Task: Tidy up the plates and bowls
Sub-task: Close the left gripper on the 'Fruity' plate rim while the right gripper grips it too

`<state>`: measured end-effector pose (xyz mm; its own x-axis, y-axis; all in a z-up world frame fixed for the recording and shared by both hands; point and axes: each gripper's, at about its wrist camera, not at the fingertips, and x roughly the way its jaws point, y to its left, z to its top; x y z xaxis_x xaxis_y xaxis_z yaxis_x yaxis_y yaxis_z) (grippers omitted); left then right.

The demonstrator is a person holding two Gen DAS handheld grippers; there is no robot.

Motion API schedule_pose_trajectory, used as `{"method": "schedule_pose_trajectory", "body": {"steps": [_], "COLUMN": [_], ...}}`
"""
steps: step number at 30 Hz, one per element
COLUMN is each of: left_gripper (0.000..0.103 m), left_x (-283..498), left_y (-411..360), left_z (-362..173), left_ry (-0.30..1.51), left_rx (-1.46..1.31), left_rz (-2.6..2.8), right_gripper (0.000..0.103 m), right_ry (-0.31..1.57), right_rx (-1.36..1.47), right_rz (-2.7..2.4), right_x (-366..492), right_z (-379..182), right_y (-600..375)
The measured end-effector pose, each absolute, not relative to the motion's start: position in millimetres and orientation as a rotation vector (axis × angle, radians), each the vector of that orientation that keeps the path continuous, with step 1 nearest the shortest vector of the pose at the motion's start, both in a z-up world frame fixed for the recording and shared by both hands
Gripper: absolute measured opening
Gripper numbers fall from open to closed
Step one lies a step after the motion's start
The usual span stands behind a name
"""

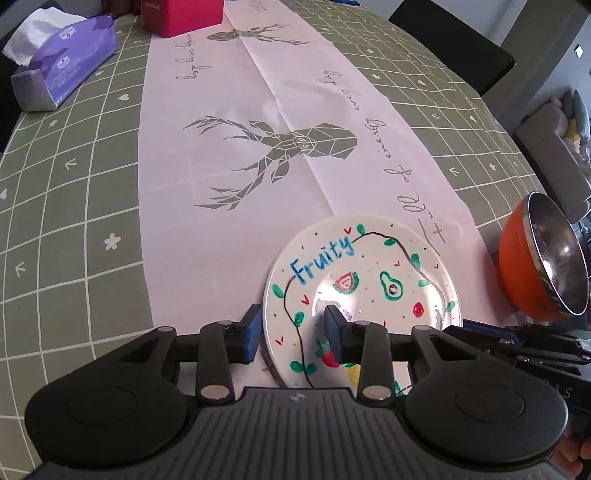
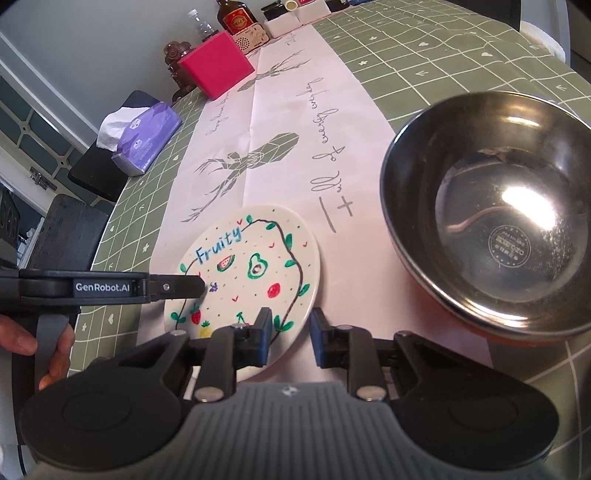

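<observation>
A white plate (image 1: 364,273) painted with "Fruity" and fruit drawings lies flat on the pale table runner; it also shows in the right wrist view (image 2: 251,266). My left gripper (image 1: 291,332) is open, its jaws astride the plate's left rim, one finger over the plate and one outside it. My right gripper (image 2: 290,338) is open, its jaws astride the plate's near right rim. An orange bowl with a steel inside (image 2: 491,206) sits right of the plate; it also shows in the left wrist view (image 1: 543,258).
A purple tissue box (image 1: 62,59) and a pink box (image 1: 181,14) stand far back on the green checked tablecloth (image 1: 74,206). Bottles and small boxes (image 2: 255,22) crowd the far end. A dark chair (image 2: 66,236) stands at the left edge.
</observation>
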<state>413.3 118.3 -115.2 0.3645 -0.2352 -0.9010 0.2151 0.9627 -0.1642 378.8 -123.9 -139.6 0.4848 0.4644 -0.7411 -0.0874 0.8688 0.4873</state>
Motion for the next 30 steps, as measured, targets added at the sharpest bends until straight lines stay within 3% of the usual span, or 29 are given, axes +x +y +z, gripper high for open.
{"method": "schedule_pose_trajectory", "body": {"steps": [5,17,21,25,26,27,30], "left_gripper": [0.033,0.033,0.044,0.044,0.043,0.033,0.031], "left_x": [409,395,400,406,408,409,409], "left_y": [116,100,109,121,123,124,124], "left_z": [-115,-112,-114,-117,-118,-118,-118], "left_ry": [1.144,1.217,1.214,1.185,1.184,1.182,1.184], "left_rx": [-0.01,0.09,0.047,-0.042,-0.065,-0.09,-0.113], "left_rz": [-0.262,-0.36,-0.349,-0.367,-0.375,-0.388,-0.38], "right_gripper": [0.012,0.013,0.018,0.022,0.021,0.021,0.017], "right_ry": [1.017,1.083,1.084,1.07,1.068,1.066,1.057], "right_rx": [0.396,0.352,0.392,0.465,0.477,0.487,0.527], "right_rz": [0.347,0.328,0.344,0.364,0.368,0.367,0.362], "right_x": [378,361,362,361,362,362,363], "right_z": [-138,-132,-135,-139,-140,-140,-143], "right_y": [-124,-132,-139,-146,-147,-147,-151]}}
